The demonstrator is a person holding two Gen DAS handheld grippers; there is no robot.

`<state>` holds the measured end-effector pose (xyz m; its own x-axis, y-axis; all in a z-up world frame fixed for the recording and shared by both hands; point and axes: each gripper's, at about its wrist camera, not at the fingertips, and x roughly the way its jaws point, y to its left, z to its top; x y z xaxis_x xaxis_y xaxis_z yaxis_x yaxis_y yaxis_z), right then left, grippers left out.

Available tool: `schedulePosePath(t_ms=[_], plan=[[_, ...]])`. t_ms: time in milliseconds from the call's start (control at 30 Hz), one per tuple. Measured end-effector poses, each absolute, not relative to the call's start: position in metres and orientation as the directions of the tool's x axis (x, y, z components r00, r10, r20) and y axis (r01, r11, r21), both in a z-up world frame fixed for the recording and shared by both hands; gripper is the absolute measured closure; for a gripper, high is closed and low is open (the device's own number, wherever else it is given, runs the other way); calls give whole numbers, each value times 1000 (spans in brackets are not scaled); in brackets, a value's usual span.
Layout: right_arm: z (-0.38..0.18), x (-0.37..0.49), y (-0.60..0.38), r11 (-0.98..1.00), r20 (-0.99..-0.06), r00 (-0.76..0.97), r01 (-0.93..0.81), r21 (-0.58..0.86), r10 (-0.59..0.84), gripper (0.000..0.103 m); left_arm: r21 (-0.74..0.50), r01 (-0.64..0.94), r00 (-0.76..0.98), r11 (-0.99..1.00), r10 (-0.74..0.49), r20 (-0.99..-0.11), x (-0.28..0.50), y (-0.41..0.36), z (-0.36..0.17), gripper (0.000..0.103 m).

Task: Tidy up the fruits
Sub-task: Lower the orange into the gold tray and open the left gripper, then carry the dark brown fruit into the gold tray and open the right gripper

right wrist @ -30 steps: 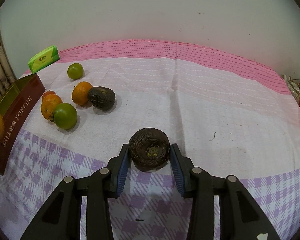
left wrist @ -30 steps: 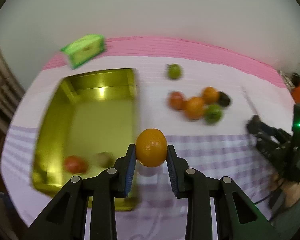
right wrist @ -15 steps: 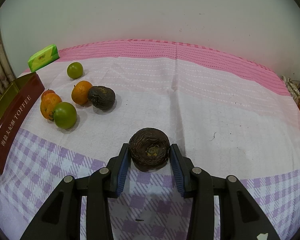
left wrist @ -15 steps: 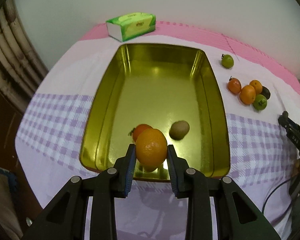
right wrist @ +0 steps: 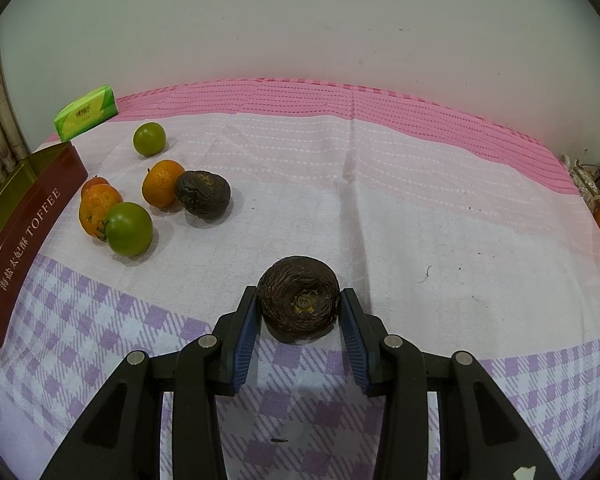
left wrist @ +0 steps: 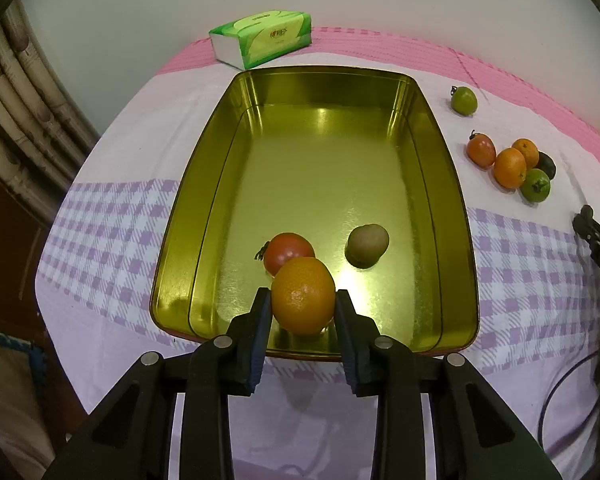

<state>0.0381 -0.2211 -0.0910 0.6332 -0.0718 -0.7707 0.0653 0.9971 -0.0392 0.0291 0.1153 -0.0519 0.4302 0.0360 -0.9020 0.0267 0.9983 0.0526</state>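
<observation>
Orange over the tin, wrinkly dark fruit pinched on the cloth

The left gripper point(left wrist: 303, 305) is clamped on an orange point(left wrist: 303, 295) at lower centre of its view, right above the near end of the gold tin point(left wrist: 454, 208), where a tomato point(left wrist: 288, 251) and a kiwi point(left wrist: 367, 243) already sit on the floor of it (the tomato just behind the orange). The right gripper point(right wrist: 299, 307) has its blue pads snug on both sides of a dark wrinkled fruit point(right wrist: 298, 298) at lower centre of its frame; I can't tell whether it's lifted off the checked cloth point(right wrist: 420, 216) on the bench. Loose fruit sits at the left of that view: a green one point(right wrist: 149, 138) alone, then two oranges point(right wrist: 162, 182), another green one point(right wrist: 128, 228) and a second dark fruit point(right wrist: 203, 194) bunched up close. Green tissue pack point(left wrist: 262, 38) beyond the tin's far end.
</observation>
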Motion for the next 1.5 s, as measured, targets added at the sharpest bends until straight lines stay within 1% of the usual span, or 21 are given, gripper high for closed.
schedulePosePath(t_ms=[233,300,467,633,733,767,833,900,1000,1067,1167,1267,1367,1500], plan=[[-91,38,-221,997,-770,634,65,-41,-72,66,53,23,426,998,39,-904,31,116,-53,68],[-90,38,-222,997,-770,634,65,-36,-70,66,65,19,428,998,51,-902,31,117,-53,66],[-90,38,-222,997,-770,634,65,-38,-71,66,53,17,426,998,41,-904,31,119,-52,54],[-89,38,-219,996,-766,637,68,-50,-83,67,65,26,442,998,47,-896,28,116,-47,52],[-84,35,-213,997,-765,640,71,-28,-67,67,50,11,498,999,38,-866,23,121,-32,51],[-81,34,-209,998,-763,644,62,-24,-59,67,48,3,520,999,40,-853,21,124,-27,48],[-70,32,-195,999,-750,660,27,-22,-34,67,43,-30,562,999,52,-825,15,133,-14,44],[-57,31,-177,1000,-739,673,-23,7,21,67,57,-69,579,996,86,-811,12,142,-6,42],[-39,31,-142,993,-722,685,-113,26,97,67,26,-109,568,994,84,-819,11,158,1,40],[-28,31,-116,982,-714,682,-183,43,158,67,5,-127,560,992,76,-825,9,167,2,35],[-20,32,-79,960,-708,664,-272,71,240,67,-25,-149,553,989,62,-831,-1,181,4,34],[-13,31,-38,928,-707,640,-367,64,302,67,-94,-165,560,982,14,-828,-14,192,9,32],[-11,26,1,889,-711,608,-455,54,355,67,-103,-187,563,977,21,-826,-21,198,12,30],[-21,24,33,862,-732,577,-506,28,362,67,-103,-225,523,969,31,-852,-14,203,-1,30]])
